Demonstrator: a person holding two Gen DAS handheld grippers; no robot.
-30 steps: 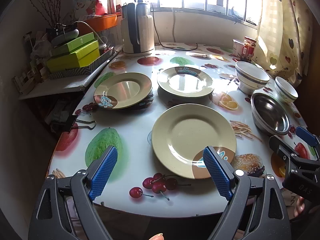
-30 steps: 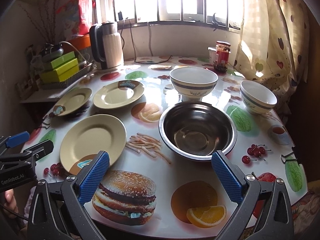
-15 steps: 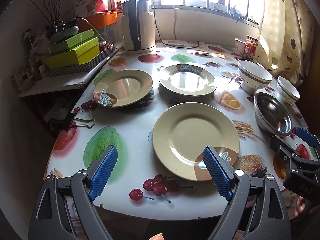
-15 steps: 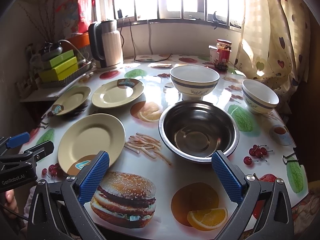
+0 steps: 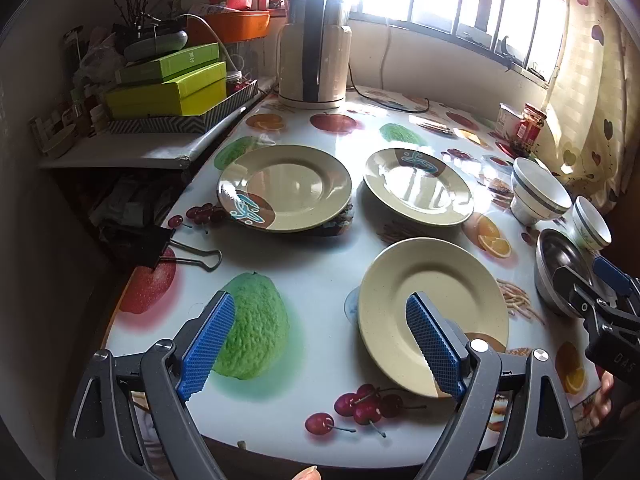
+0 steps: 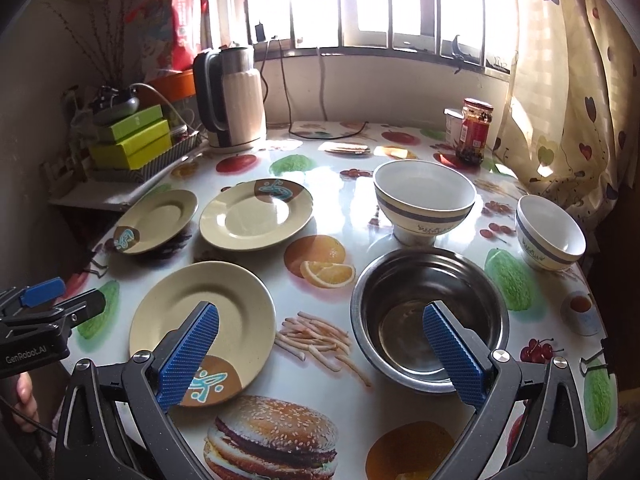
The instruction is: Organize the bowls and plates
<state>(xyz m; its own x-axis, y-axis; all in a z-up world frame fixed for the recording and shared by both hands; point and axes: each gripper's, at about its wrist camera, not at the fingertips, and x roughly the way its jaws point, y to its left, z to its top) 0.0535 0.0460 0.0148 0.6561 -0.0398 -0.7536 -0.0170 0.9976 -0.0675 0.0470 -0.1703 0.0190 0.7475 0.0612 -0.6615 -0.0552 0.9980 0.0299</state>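
Note:
Three beige plates lie apart on the fruit-print table: a near plate (image 5: 432,304) (image 6: 212,320), a far left plate (image 5: 286,186) (image 6: 154,220) and a far middle plate (image 5: 420,186) (image 6: 256,214). A steel bowl (image 6: 430,312) (image 5: 558,268) sits right of the near plate. A large white bowl (image 6: 426,198) (image 5: 540,190) and a small white bowl (image 6: 550,238) (image 5: 592,224) stand behind it. My left gripper (image 5: 320,352) is open and empty, its right finger over the near plate's front edge. My right gripper (image 6: 320,356) is open and empty, spanning from the near plate to the steel bowl.
An electric kettle (image 5: 314,46) (image 6: 232,98) with its cord stands at the back. Green boxes (image 5: 168,88) sit on a side shelf at left. A red-lidded jar (image 6: 474,132) stands near the curtain. A binder clip (image 5: 160,242) grips the table's left edge.
Both grippers have moved forward over the table. The left one has also shifted left, so the near plate now lies by its right finger. Nothing on the table has moved.

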